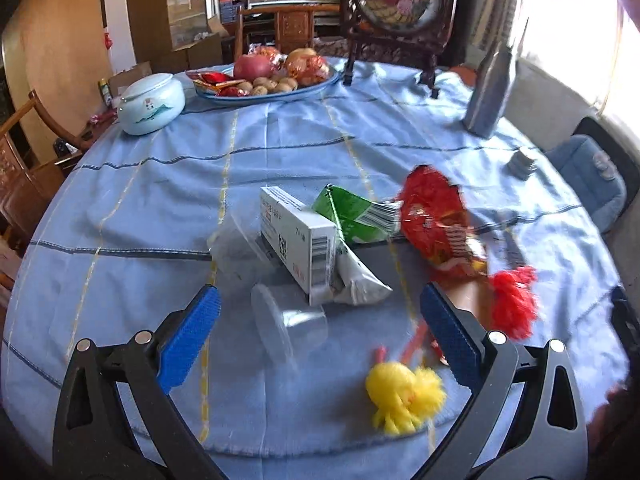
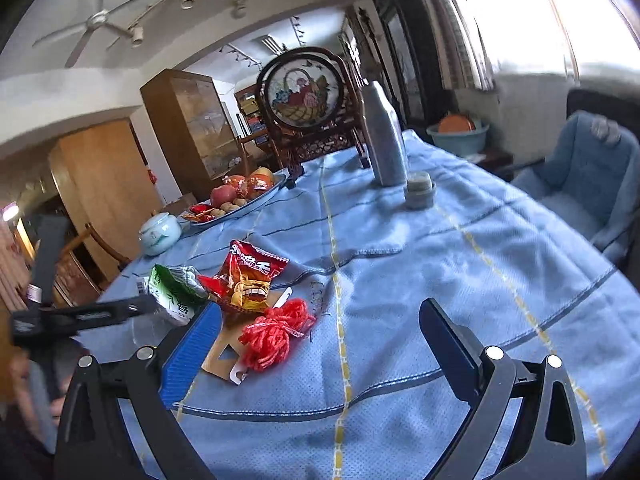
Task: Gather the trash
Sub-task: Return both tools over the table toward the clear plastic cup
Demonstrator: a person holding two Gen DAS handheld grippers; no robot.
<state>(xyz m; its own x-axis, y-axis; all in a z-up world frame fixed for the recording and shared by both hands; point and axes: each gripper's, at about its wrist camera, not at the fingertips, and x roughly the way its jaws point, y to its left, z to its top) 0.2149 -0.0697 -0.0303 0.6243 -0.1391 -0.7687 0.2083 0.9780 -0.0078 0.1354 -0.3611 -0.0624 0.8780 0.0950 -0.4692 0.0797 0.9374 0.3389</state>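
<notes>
- Trash heap near table's front edge: white box (image 1: 298, 236), green carton (image 1: 352, 216), red snack bag (image 1: 436, 220), clear cup (image 1: 292, 326), touching or overlapping.
- Red tassel (image 2: 276, 332) & yellow tassel (image 1: 404, 394) just beside.
- Left tongs (image 1: 320, 328): wide open, empty, w/ cup between fingers.
- Right tongs (image 2: 320, 344): wide open, empty, over blue cloth (image 2: 460, 248).

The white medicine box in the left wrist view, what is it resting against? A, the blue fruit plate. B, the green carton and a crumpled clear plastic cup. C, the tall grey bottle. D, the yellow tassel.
B: the white medicine box lies in the trash pile, with the green carton on one side and a crumpled clear plastic cup on the other.
</notes>
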